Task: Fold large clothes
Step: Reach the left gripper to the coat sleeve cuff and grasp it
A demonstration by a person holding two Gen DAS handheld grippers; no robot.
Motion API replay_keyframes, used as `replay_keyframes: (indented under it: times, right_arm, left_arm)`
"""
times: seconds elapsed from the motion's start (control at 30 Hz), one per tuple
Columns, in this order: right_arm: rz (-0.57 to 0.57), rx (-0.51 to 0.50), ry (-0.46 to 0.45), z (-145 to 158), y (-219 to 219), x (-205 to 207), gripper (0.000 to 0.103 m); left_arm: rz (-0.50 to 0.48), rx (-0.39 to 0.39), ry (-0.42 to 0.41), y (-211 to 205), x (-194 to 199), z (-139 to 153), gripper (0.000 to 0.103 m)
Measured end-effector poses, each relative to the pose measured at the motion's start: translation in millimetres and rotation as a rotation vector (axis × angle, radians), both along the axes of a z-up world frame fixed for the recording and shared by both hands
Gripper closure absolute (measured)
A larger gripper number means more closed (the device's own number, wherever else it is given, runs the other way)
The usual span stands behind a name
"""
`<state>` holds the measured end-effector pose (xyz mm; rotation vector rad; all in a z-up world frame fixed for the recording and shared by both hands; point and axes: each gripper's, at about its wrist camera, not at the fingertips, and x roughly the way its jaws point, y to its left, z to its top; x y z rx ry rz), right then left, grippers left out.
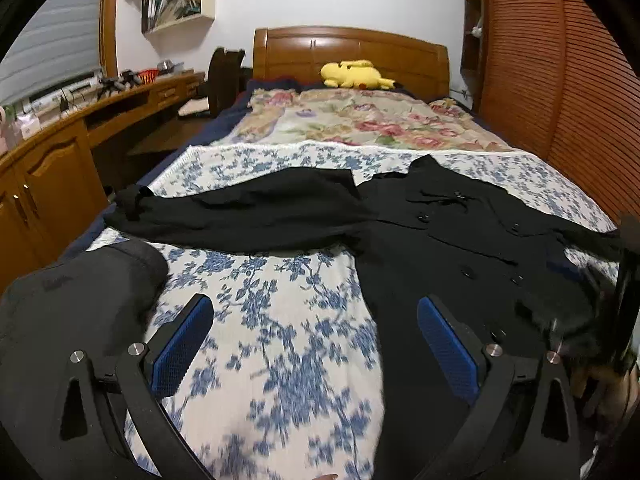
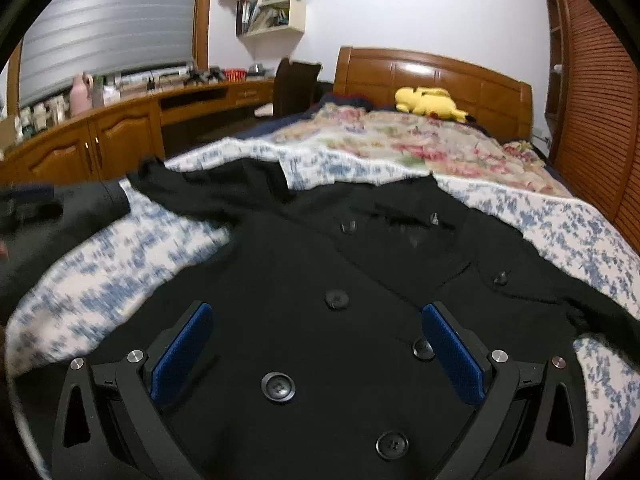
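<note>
Viewing a black buttoned wool coat point(image 2: 320, 280) spread flat on the blue-floral bed sheet point(image 1: 280, 340), I see both left gripper point(image 1: 316, 344) and right gripper point(image 2: 318, 352) fingers wide apart, empty.

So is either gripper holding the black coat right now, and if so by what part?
Nothing is held. The left gripper is open over the floral bedspread, and the right gripper is open above the black coat front, its fingers apart.
</note>
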<state>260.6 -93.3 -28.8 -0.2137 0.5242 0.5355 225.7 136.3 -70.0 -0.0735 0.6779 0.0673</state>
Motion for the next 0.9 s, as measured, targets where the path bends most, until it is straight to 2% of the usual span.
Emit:
replay_keyframes:
  times: [0.1,0.4,0.63,0.9]
  right_arm:
    - [0.002,-0.034,0.08,-18,2,8,0.0]
    - [0.006,-0.046,0.114,-13,-14,6,0.0]
    - [0.006,-0.047,0.118,-13,-2,17,0.0]
    - [0.006,-0.055,0.103,-12,10,24,0.0]
  left_arm:
    - [0.002,-0.04,0.029,12,28,-10,0.004]
    - [0.037,-0.259,0.121,54,105,-46,0.02]
    - [0.107,-0.346,0.193,75,137,-82,0.034]
    - [0.146,-0.416,0.232,87,158,-99,0.037]
